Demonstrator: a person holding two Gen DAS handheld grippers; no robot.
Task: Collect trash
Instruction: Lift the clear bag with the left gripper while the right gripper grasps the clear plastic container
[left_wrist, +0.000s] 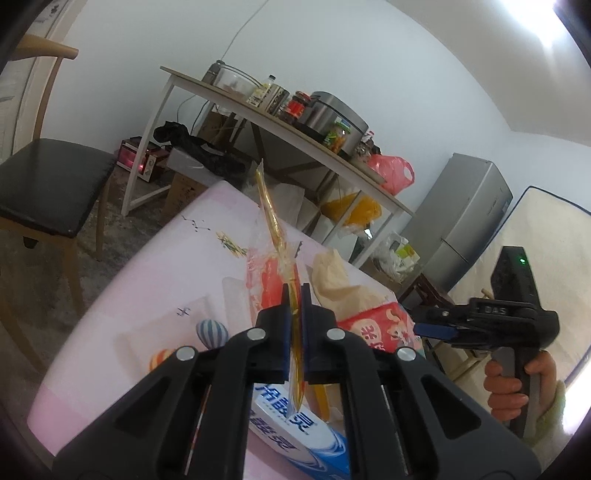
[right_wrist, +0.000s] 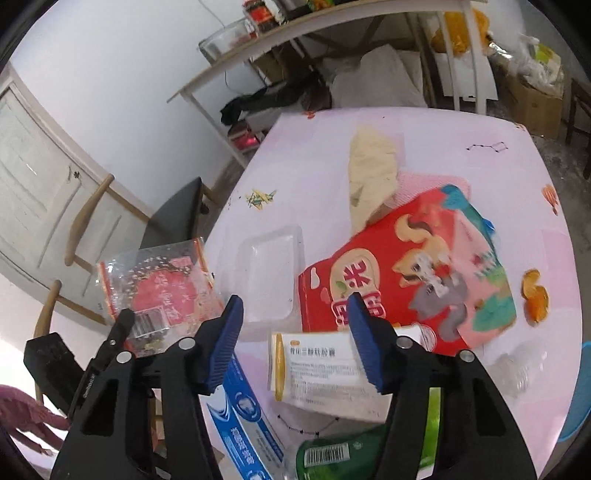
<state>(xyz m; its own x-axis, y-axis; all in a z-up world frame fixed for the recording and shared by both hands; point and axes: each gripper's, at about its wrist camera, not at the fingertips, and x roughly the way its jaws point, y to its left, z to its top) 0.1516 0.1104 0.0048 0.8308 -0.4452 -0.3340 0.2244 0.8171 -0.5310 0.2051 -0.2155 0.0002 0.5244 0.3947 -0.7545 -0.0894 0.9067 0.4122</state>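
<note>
The left gripper (left_wrist: 294, 295) is clenched on the edge of a clear plastic bag with orange and red print (left_wrist: 266, 236), holding it in the air above the pink bench (left_wrist: 147, 280). The right gripper (right_wrist: 295, 314) is released, its blue pads wide apart, above a white medicine box (right_wrist: 317, 369). Near it lie a red tissue pack (right_wrist: 406, 266), a blue toothpaste box (right_wrist: 243, 424) and a green bottle (right_wrist: 332, 454).

Just below my left gripper (left_wrist: 294, 291) I read "冷酸灵" on the blue toothpaste box (left_wrist: 295, 432), off to its right "DAS" on the right gripper's black body (left_wrist: 491, 311), and ahead of my right gripper (right_wrist: 295, 314) "米" on the red pack (right_wrist: 406, 273).
</note>
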